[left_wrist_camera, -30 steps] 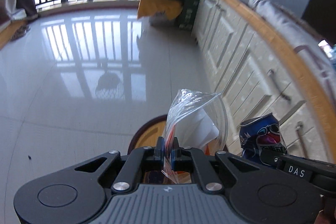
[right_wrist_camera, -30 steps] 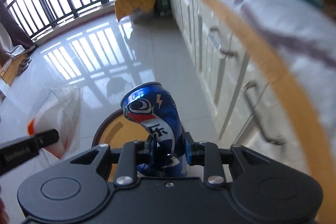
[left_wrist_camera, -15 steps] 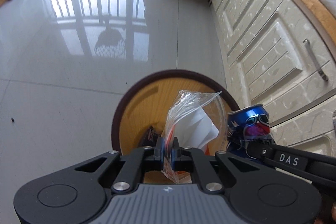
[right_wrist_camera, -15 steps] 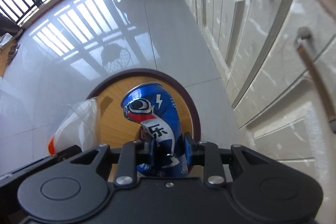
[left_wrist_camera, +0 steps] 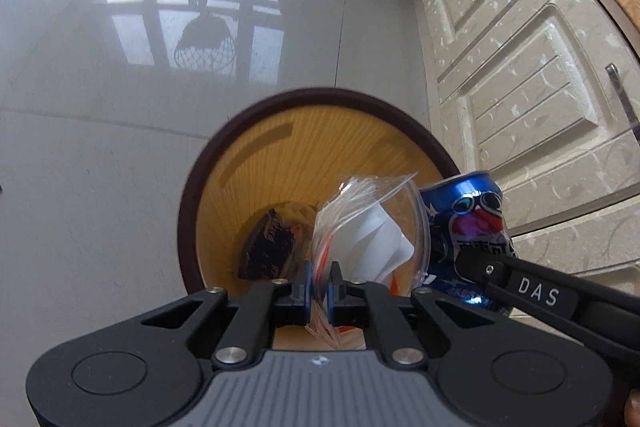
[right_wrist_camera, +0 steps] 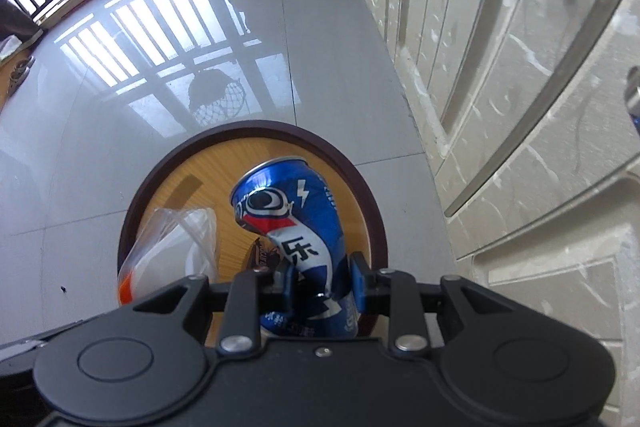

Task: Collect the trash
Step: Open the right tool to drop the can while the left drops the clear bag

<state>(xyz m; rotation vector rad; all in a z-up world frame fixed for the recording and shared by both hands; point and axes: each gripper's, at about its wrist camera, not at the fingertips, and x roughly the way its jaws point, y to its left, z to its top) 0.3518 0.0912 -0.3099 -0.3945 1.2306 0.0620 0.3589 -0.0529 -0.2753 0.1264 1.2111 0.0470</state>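
A: Clear plastic bag (left_wrist_camera: pixel 362 239): where is it?
B: Clamped in the left claw (left_wrist_camera: pixel 319 281), over the bin (left_wrist_camera: pixel 208 163).
A: And the dented blue can (right_wrist_camera: pixel 298 239)?
B: Pinched in the right claw (right_wrist_camera: pixel 322 277), at the bag's 3 o'clock.
A: Farther in?
B: A dark wrapper (left_wrist_camera: pixel 268 245) lies in the bin; cabinets (left_wrist_camera: pixel 520 39) at 2 o'clock.

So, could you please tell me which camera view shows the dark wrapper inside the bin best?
The left wrist view: the dark wrapper lies almost fully visible on the bin bottom. In the right wrist view only a sliver shows, behind the blue can.
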